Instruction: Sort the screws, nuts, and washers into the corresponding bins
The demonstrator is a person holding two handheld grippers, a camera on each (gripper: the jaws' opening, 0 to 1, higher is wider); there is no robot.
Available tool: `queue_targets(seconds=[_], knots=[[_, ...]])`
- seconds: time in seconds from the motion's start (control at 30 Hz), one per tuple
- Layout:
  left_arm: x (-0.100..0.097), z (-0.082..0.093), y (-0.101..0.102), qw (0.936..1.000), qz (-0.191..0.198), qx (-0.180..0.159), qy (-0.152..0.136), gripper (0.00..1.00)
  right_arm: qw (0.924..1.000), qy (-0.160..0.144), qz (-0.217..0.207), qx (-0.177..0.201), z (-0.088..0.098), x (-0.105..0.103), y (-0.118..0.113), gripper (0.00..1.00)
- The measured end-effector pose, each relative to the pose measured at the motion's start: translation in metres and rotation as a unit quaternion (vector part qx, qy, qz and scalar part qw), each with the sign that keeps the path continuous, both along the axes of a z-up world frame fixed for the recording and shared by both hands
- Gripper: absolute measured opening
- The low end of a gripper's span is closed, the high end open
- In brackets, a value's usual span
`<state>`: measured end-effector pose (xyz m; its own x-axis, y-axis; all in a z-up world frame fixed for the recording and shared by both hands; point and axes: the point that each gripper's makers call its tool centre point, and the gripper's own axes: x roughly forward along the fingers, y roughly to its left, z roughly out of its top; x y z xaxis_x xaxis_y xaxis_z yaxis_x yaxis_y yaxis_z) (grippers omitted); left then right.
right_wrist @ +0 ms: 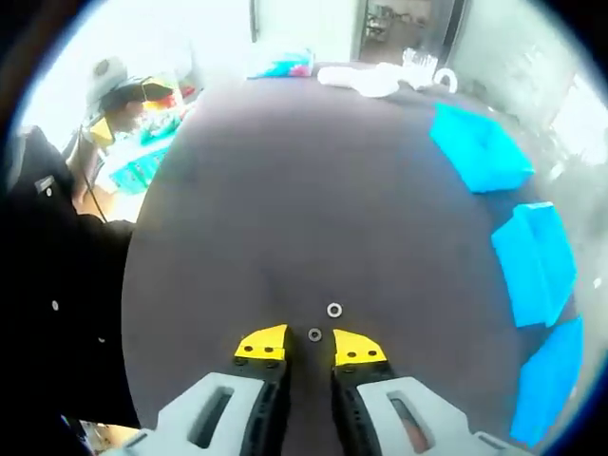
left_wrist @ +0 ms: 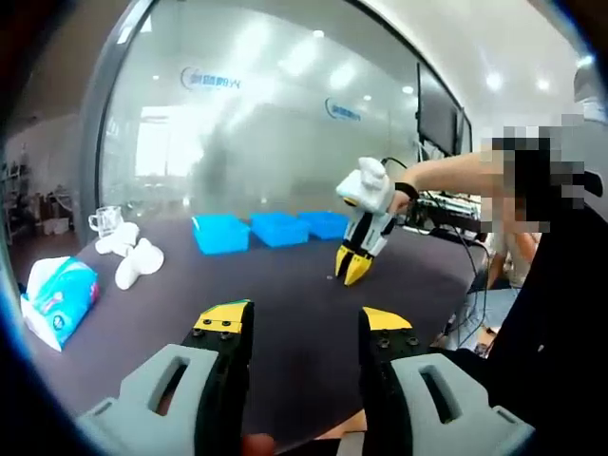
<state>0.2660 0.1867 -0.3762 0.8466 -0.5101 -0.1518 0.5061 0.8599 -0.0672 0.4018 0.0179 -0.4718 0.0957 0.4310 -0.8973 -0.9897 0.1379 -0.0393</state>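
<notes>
Right claw [right_wrist: 311, 347] is hanging tips-down just over the dark worktop [right_wrist: 285, 190], jaws slightly parted and gripping nothing, with a small nut [right_wrist: 314, 334] lying right between the tips and a washer [right_wrist: 334, 310] just beyond it. Both pieces are looking tiny, stiff, light and slick, lying flat, so I am judging the nut is best pinched across its outer edge with the tips touching the surface. Left claw [left_wrist: 306, 321] is waiting open and empty. Its view is showing the right claw [left_wrist: 353, 269] from the side, three blue bins [left_wrist: 220, 234] in a row, a tissue pack [left_wrist: 59, 299] and white lumps [left_wrist: 138, 264]; the right gripper view is showing the hardware itself and the bins [right_wrist: 480, 147] along one edge.
</notes>
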Motion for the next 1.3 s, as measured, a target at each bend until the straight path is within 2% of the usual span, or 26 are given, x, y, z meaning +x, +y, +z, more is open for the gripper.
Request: queue_targets(seconds=[0.13,0.33,0.63,0.9,1.07,1.23,1.3], knots=[[0.0,0.0,0.001,1.0,0.001,-0.001,0.0,0.44,1.0,0.004,-0.004,-0.003,0.0,0.004,-0.003,0.04],[0.0,-0.001,0.002,1.0,0.003,-0.002,0.001,0.44,0.9999,-0.004,0.01,-0.008,0.0,-0.001,-0.001,0.01],[0.001,0.001,0.001,1.0,0.003,-0.001,0.0,0.44,0.9999,-0.01,0.012,-0.006,0.001,-0.004,-0.001,0.01],[0.0,0.004,0.001,1.0,0.004,0.001,-0.003,0.44,0.9999,-0.007,0.013,0.008,0.005,-0.018,-0.005,0.01],[-0.001,0.007,-0.002,1.0,0.001,0.004,-0.006,0.44,0.999,-0.02,0.004,0.04,0.016,-0.024,-0.007,0.01],[-0.001,0.012,-0.004,0.9999,-0.002,0.006,-0.012,0.44,0.9935,-0.044,-0.02,0.102,0.031,-0.032,-0.004,0.01],[-0.001,0.014,-0.007,0.9999,-0.005,0.008,-0.014,0.44,0.9887,-0.053,-0.033,0.137,0.037,-0.036,-0.002,0.01]])
